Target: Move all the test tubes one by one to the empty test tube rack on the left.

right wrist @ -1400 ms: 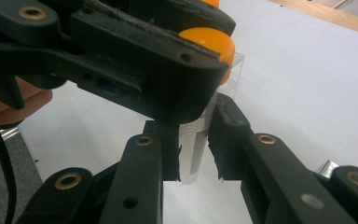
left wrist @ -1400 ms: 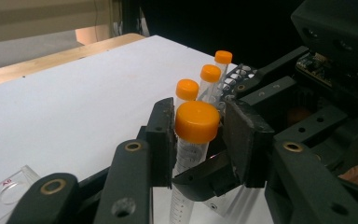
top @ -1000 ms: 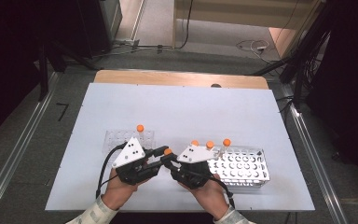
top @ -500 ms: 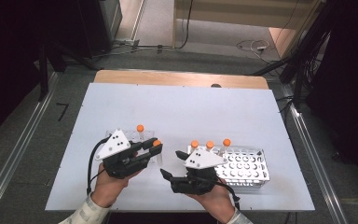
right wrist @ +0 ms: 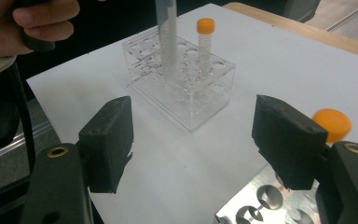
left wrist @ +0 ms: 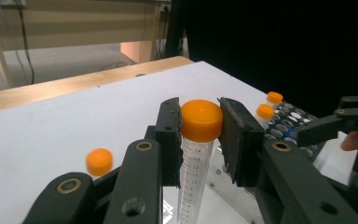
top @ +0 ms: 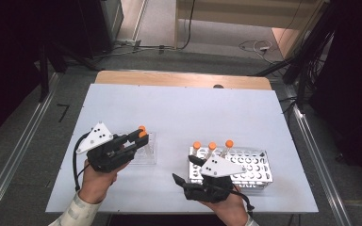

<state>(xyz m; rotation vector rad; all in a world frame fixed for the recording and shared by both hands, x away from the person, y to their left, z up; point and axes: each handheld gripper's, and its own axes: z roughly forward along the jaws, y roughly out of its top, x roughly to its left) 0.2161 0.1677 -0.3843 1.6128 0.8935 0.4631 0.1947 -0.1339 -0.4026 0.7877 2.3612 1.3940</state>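
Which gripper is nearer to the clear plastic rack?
Left. The left gripper, shut on an orange-capped tube, hangs right over the clear plastic rack. The right gripper, open, is off to the side by the metal rack.

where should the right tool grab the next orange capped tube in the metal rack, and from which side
Best at the orange cap or just under it, coming down from above. The tubes stand upright in the metal rack, so only their upper ends rise clear of the holes. The left tool grips its tube the same way, pads either side of the cap.
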